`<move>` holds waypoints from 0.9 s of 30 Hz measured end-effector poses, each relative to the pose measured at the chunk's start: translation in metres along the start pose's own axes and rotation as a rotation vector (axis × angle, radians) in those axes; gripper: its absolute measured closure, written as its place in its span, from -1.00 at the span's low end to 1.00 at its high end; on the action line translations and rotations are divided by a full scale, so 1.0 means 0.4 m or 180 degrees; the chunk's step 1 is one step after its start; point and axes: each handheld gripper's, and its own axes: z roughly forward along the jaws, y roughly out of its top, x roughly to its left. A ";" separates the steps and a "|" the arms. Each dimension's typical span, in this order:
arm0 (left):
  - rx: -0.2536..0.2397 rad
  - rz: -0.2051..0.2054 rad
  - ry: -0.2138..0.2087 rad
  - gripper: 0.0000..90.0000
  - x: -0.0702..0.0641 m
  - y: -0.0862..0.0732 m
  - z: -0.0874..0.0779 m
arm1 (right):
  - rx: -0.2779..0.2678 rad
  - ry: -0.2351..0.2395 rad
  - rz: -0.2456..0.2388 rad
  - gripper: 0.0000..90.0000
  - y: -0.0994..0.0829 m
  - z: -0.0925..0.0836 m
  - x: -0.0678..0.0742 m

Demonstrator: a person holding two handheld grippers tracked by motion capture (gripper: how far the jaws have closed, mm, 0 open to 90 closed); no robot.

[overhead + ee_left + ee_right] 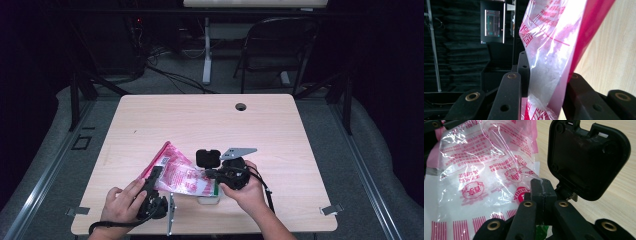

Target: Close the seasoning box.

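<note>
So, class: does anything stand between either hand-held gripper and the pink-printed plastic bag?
Nothing visible does. The left hand-held gripper has the plastic bag pinched between its jaws, and the right hand-held gripper is shut on the bag's opposite edge. The black square part stands beside them on the table.

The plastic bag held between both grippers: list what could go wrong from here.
1. The right gripper pinches just a thin corner of the plastic bag; a pull could tear it or let it slip out.
2. The left gripper grips the bag near its red edge; pulling the two grippers apart may stretch or split the film.
3. The open black lid stands right beside the bag, so a swing of the bag might knock it.
</note>
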 end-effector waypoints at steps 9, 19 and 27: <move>0.0061 -0.0318 -0.0158 0.70 -0.018 -0.012 0.010 | -0.0028 0.0070 0.0017 1.00 0.002 -0.002 -0.001; 0.0085 -0.0646 -0.0263 0.70 -0.038 -0.020 0.017 | 0.0005 0.0091 -0.0013 1.00 0.005 0.001 0.003; 0.0063 -0.0874 -0.0395 0.70 -0.058 -0.027 0.023 | -0.0006 0.0093 -0.0011 1.00 0.005 0.000 0.005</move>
